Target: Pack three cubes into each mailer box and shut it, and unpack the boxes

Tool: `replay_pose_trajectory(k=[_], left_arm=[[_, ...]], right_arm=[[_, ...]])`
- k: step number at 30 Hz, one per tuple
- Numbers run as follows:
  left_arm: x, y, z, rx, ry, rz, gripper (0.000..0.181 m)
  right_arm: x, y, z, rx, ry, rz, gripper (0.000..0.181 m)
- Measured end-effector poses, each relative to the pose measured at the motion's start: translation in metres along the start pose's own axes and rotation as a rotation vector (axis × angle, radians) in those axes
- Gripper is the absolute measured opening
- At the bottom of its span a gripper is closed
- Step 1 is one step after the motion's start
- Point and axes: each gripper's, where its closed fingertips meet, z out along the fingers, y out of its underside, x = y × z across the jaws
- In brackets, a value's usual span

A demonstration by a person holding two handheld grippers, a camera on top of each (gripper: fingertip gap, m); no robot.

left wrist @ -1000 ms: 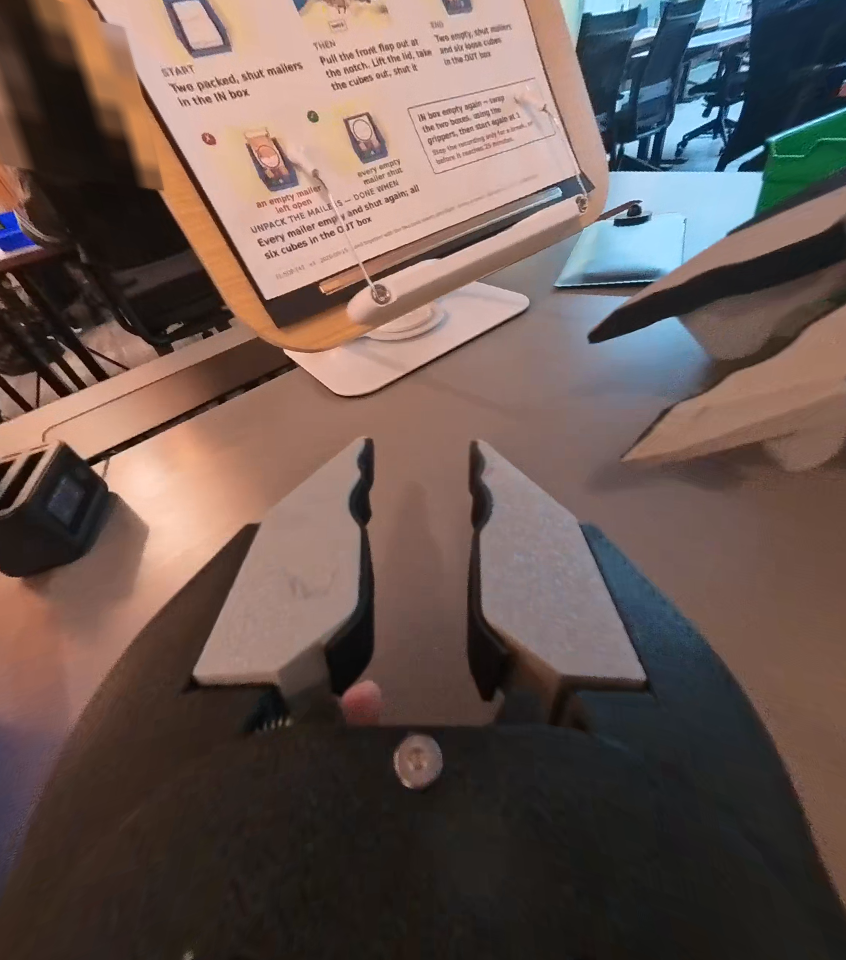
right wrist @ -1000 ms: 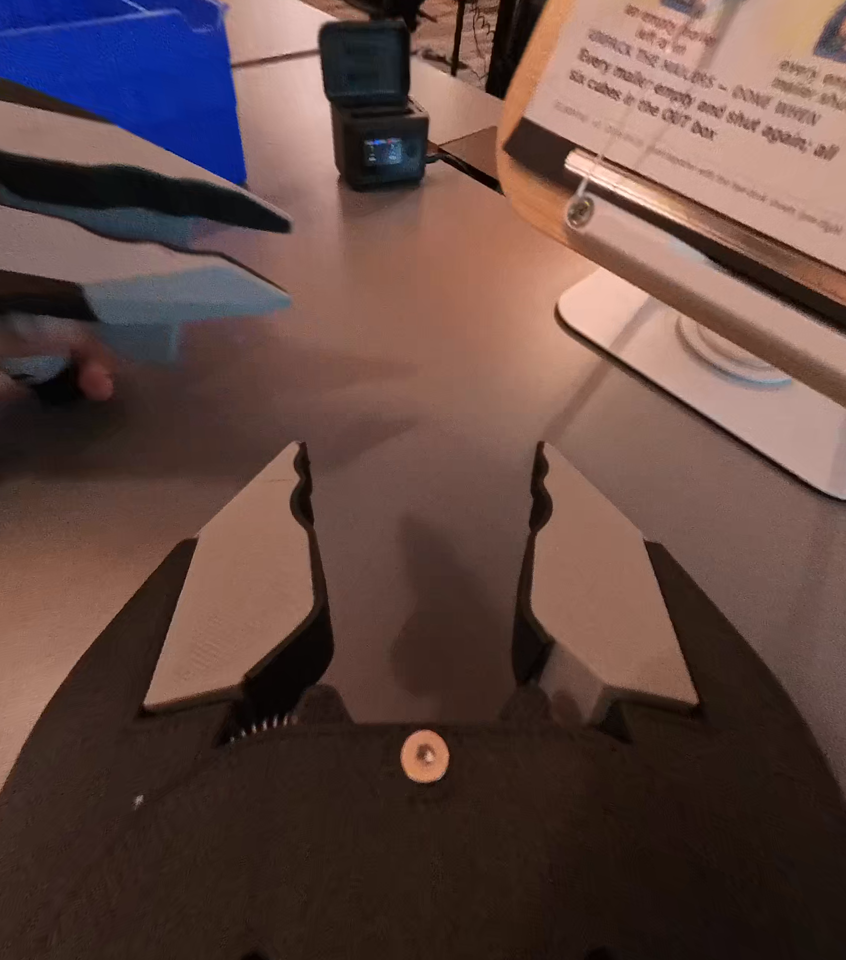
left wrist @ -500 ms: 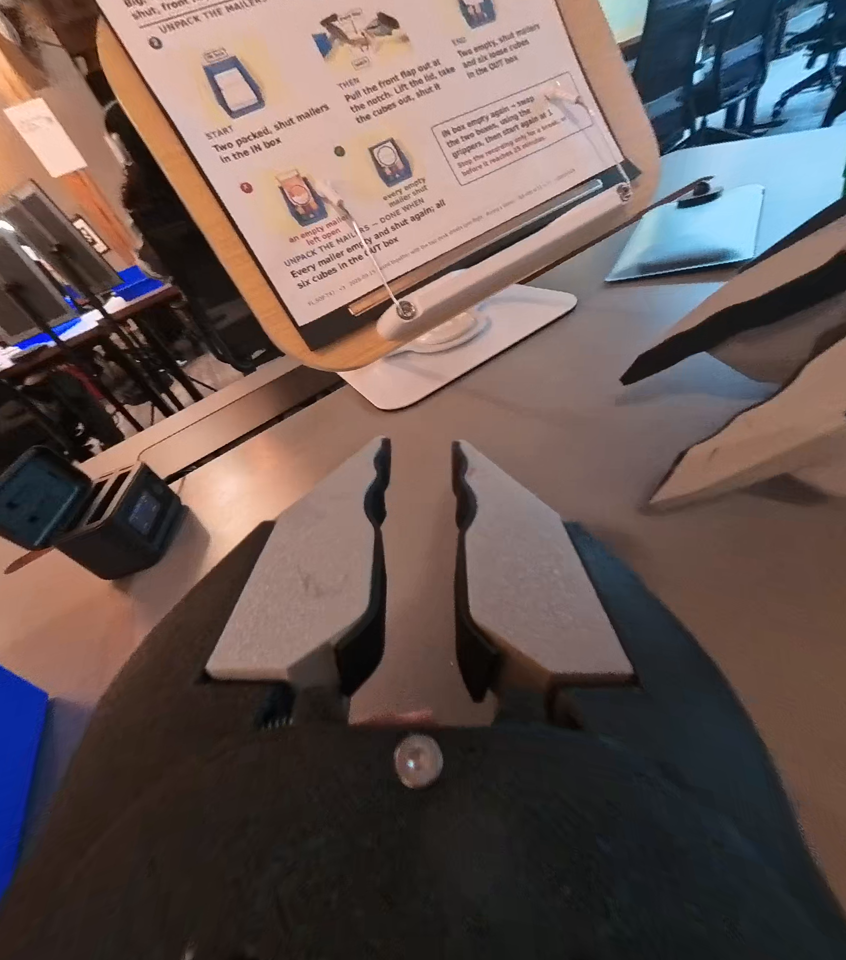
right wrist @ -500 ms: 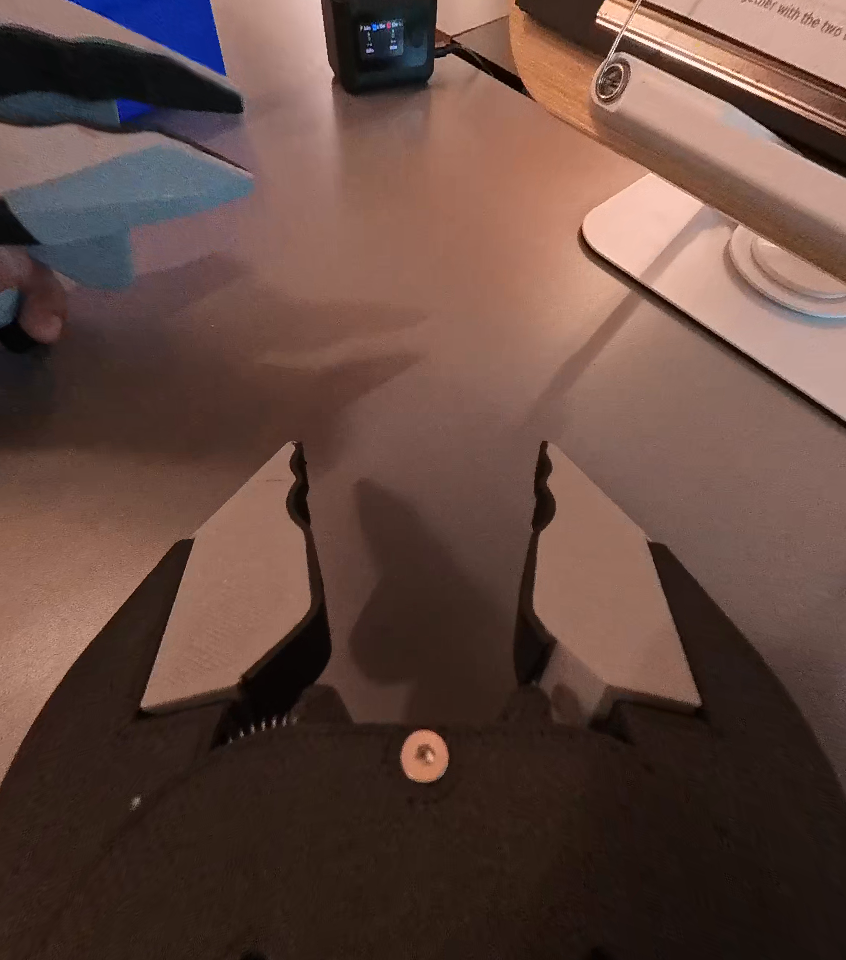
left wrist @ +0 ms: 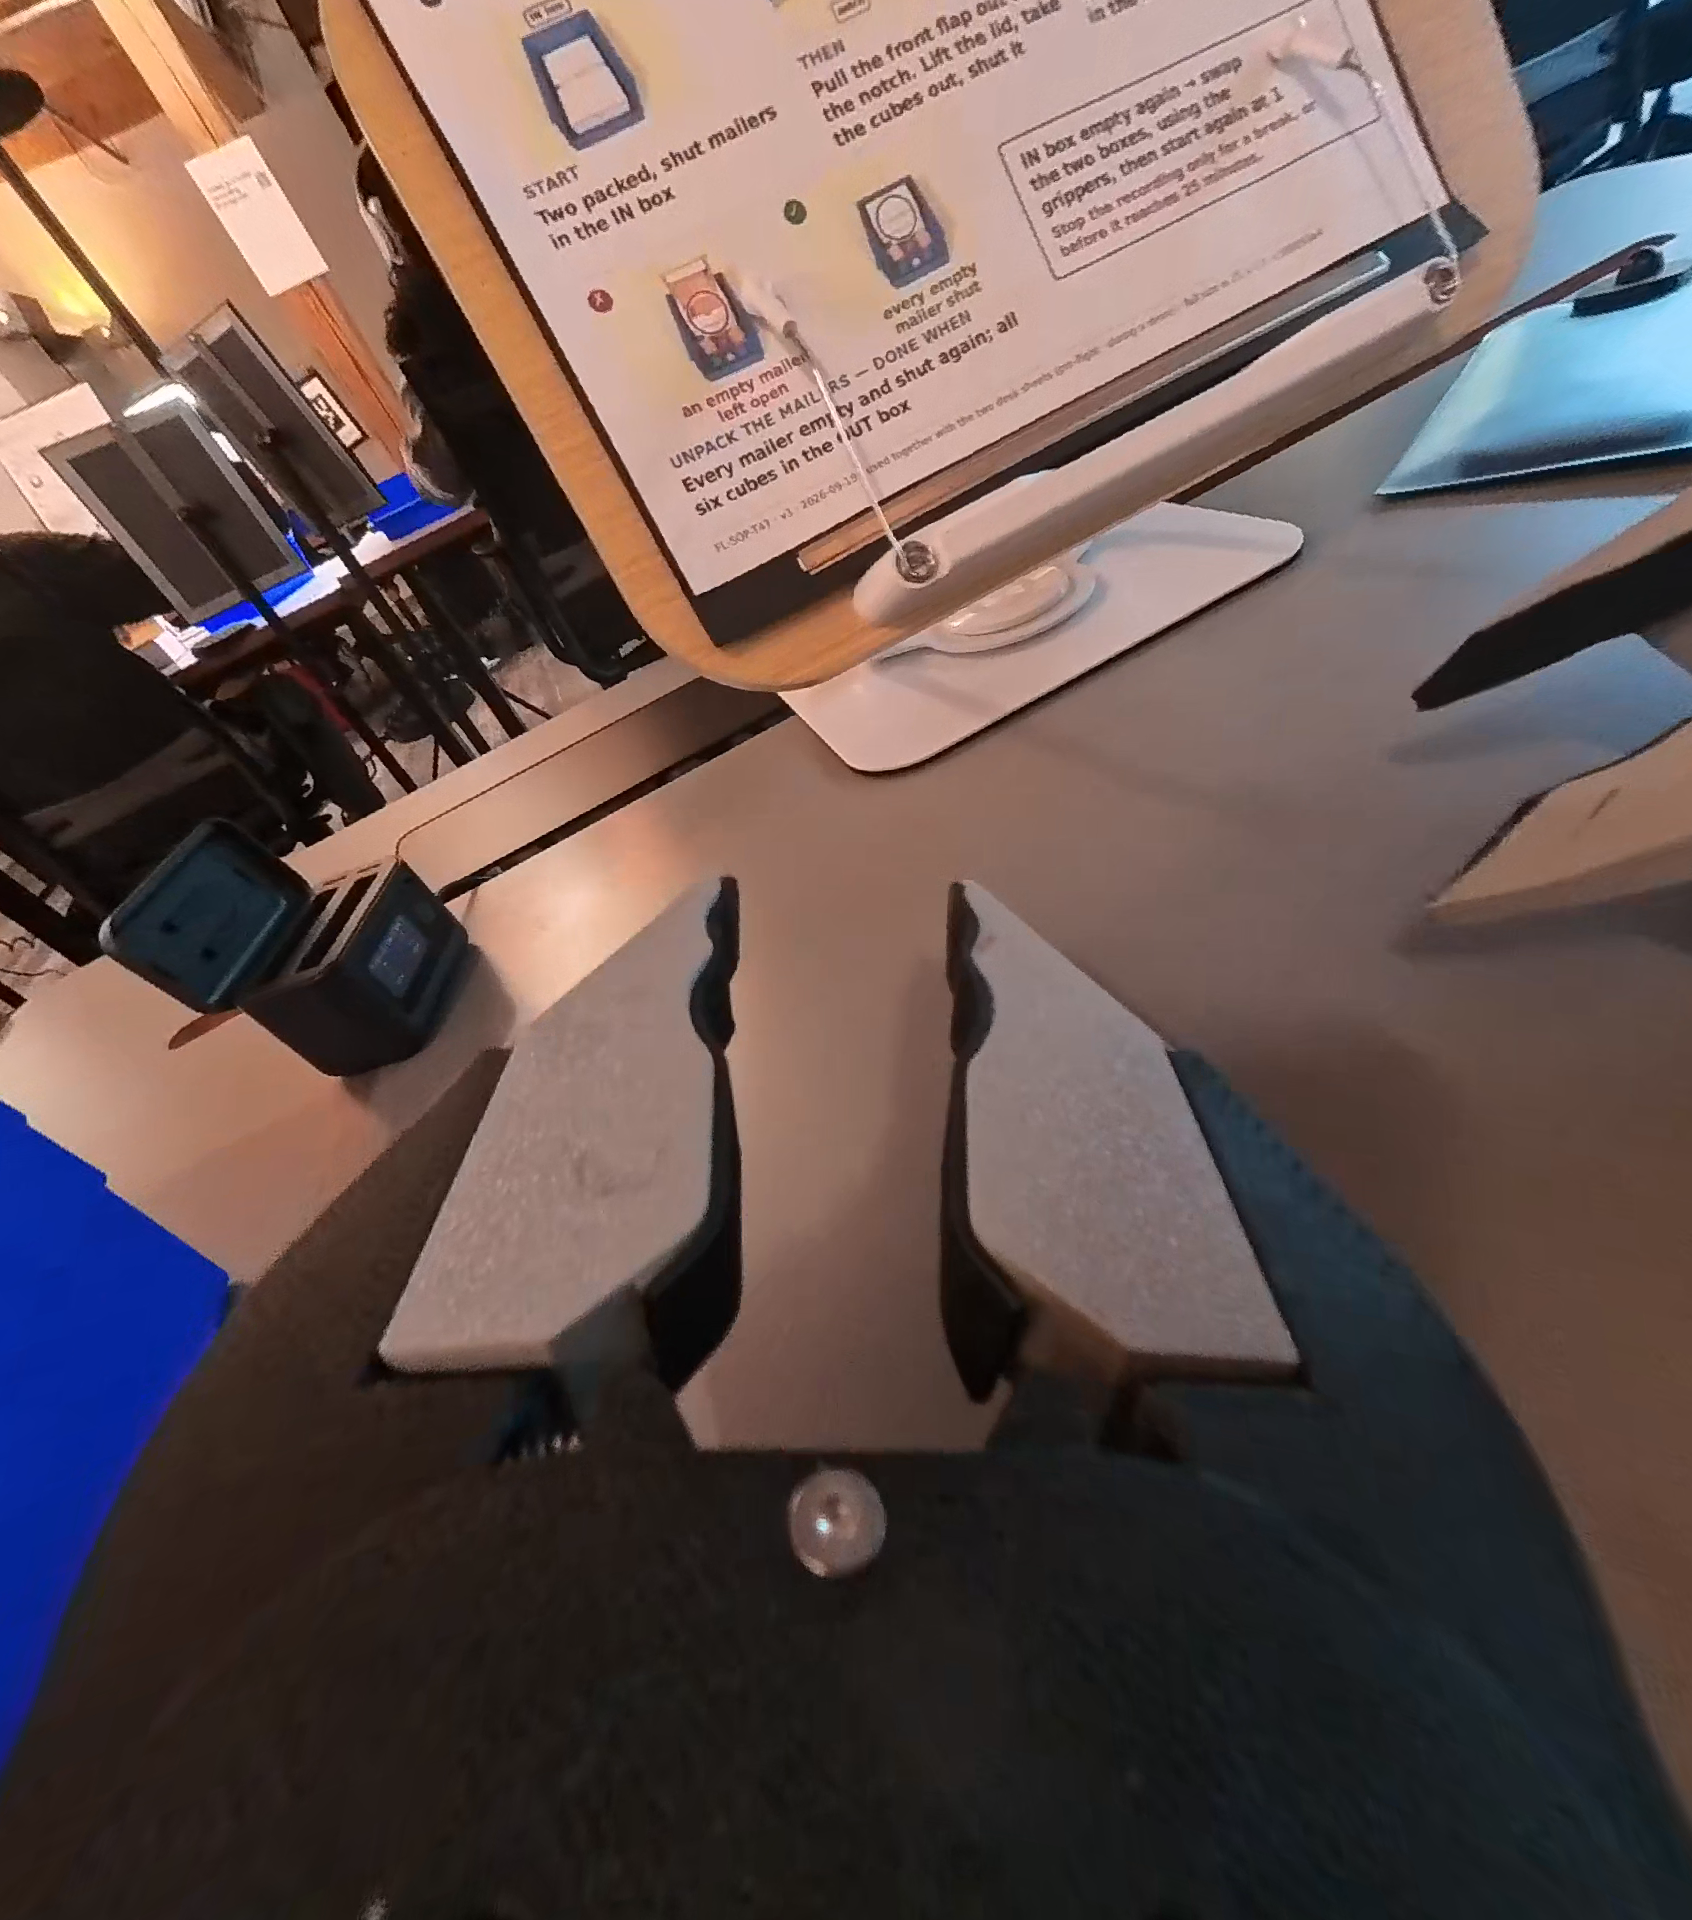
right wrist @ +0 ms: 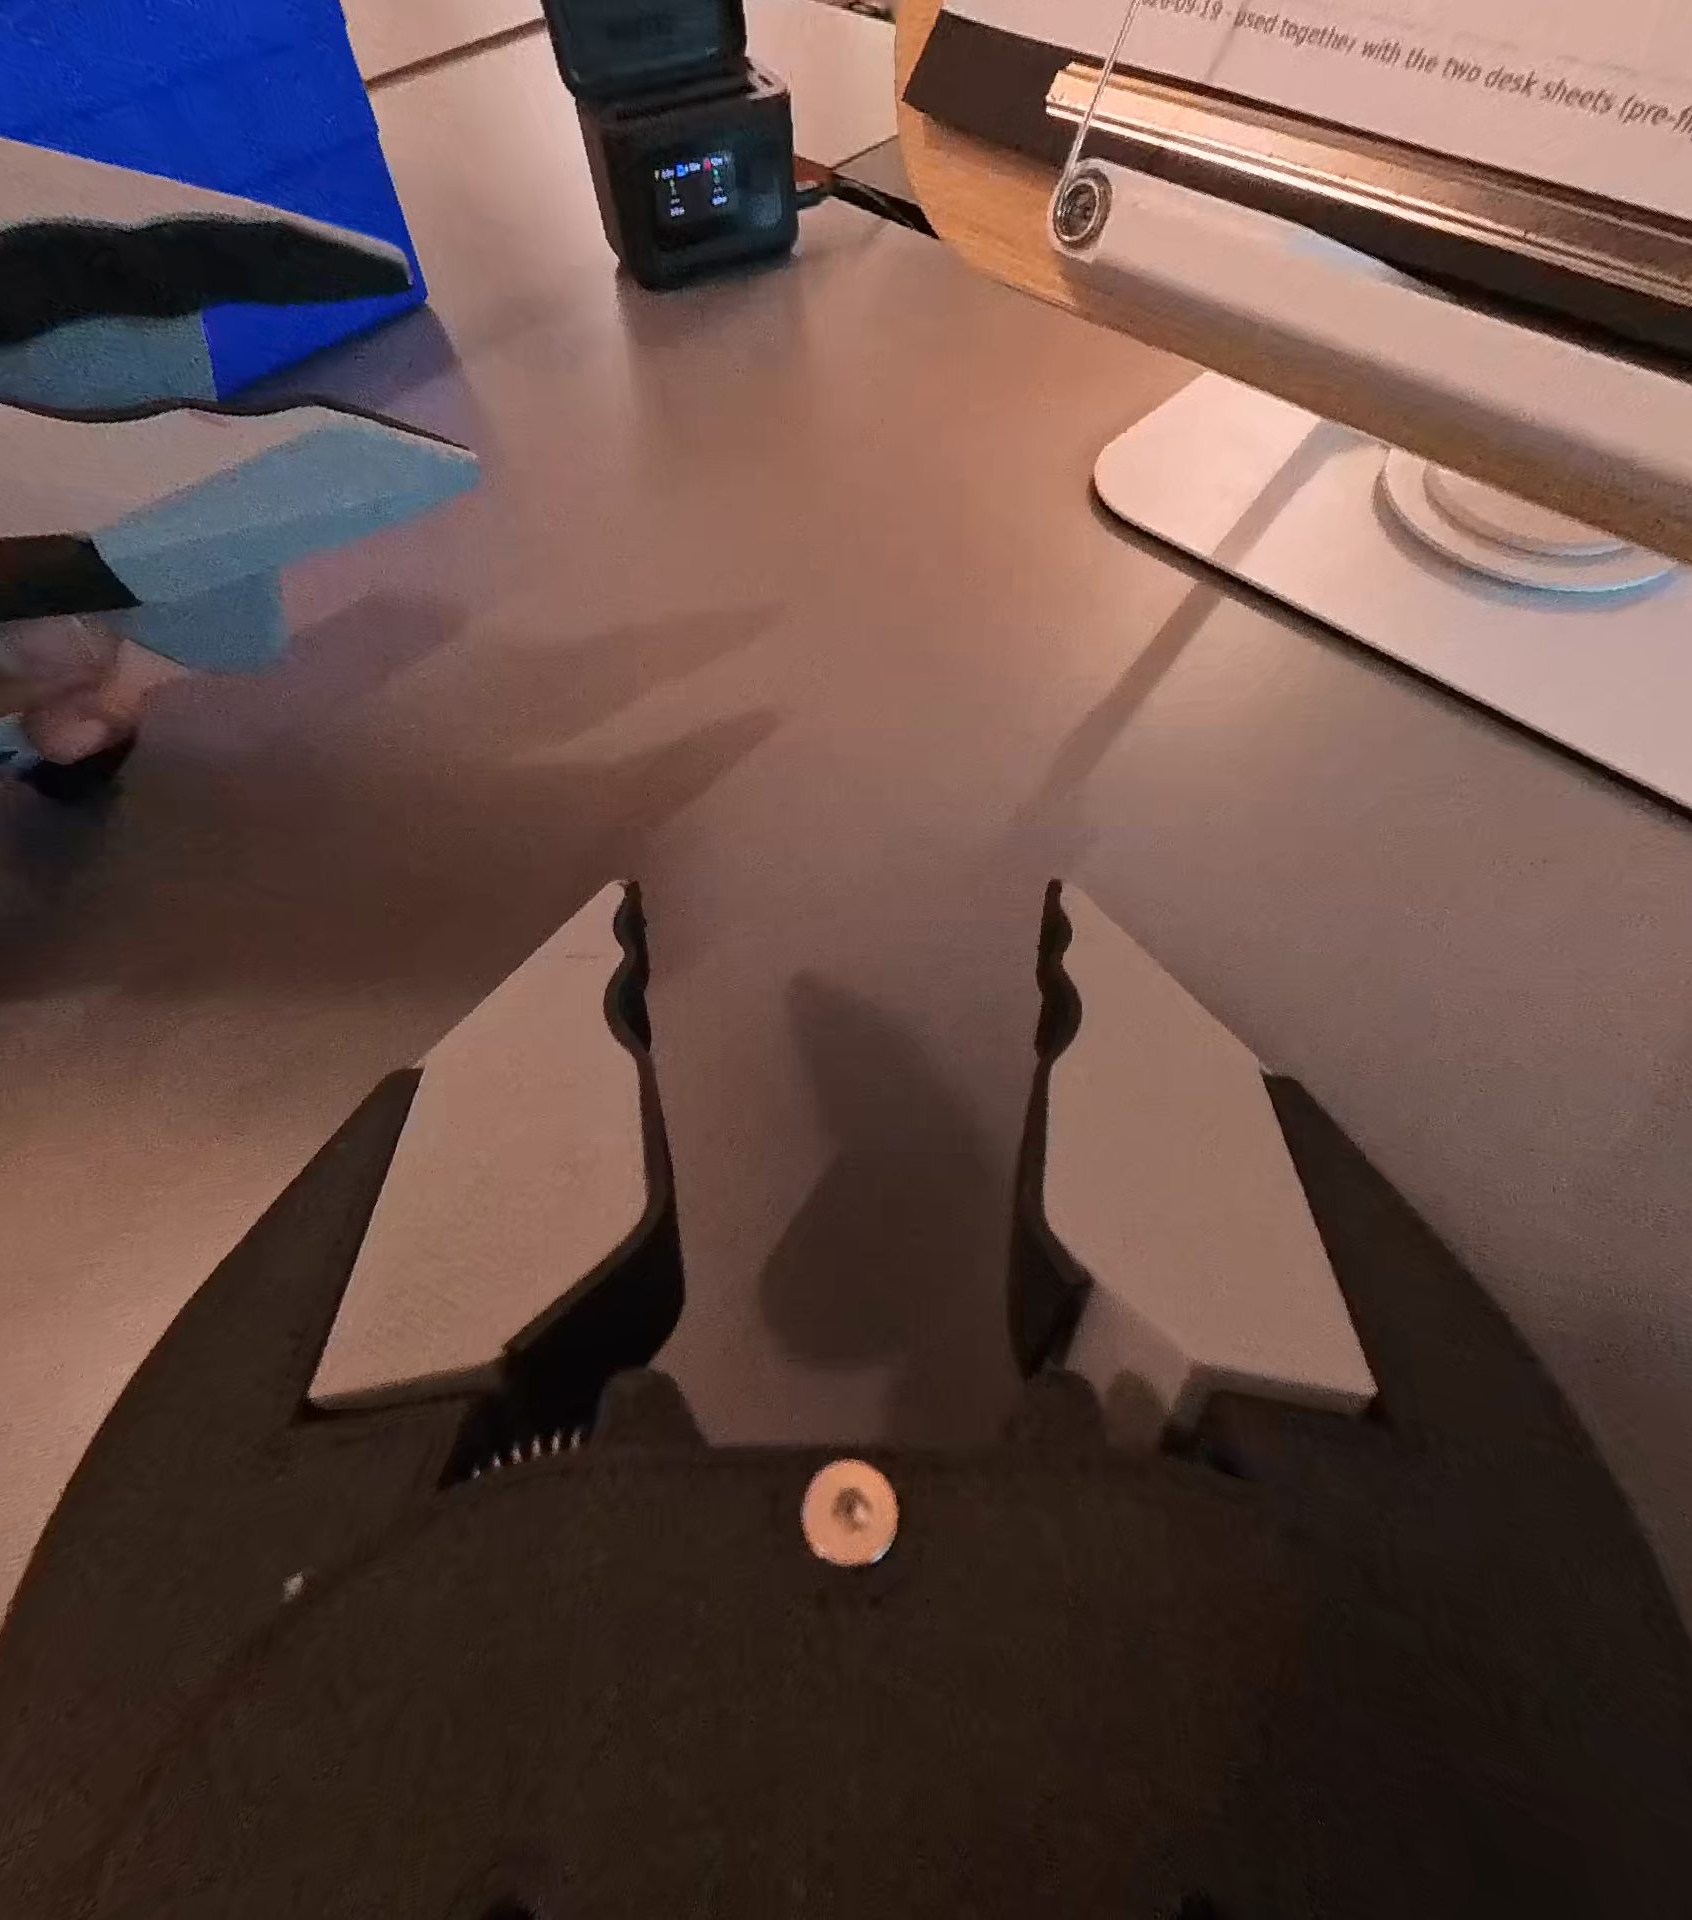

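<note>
Both wrist views looked low across table [left wrist: 1237, 1039], close, facing sign stand [left wrist: 1081, 644] [right wrist: 1444, 540]; shared stand and black charger case [left wrist: 343, 977] [right wrist: 686, 197].

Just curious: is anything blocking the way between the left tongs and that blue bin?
Nothing visible does. The blue bin sits right beside the left tongs, with only table between; the black case stands farther back.

We see pale grey finger plates edged in black on the left gripper [left wrist: 837, 914], set in a matt black body; the right gripper [right wrist: 842, 914] is coloured the same. The smooth tabletop [right wrist: 925, 644] is grey-brown. A bright blue plastic bin [left wrist: 11, 1351] stands beside a small black charging case [right wrist: 686, 177] with a lit multicoloured screen. The rounded wooden board [left wrist: 1486, 208] is tan, its stand base [left wrist: 1081, 644] white.
</note>
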Motion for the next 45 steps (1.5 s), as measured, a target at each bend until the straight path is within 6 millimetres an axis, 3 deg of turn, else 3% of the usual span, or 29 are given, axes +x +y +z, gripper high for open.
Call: replay_pose_trajectory(k=[21, 31, 45], left_arm=[[-0.016, 0.004, -0.004, 0.001, 0.017, -0.147, 0.037], [-0.023, 0.009, -0.008, -0.01, 0.0, -0.131, 0.038], [-0.027, 0.005, -0.045, 0.046, -0.104, -0.087, 0.03]], right_arm=[[-0.001, -0.001, 0.002, -0.001, -0.028, 0.022, 0.066], [-0.009, -0.004, 0.008, -0.004, -0.026, -0.043, 0.061], [-0.011, -0.003, 0.015, -0.028, -0.06, -0.018, 0.061]])
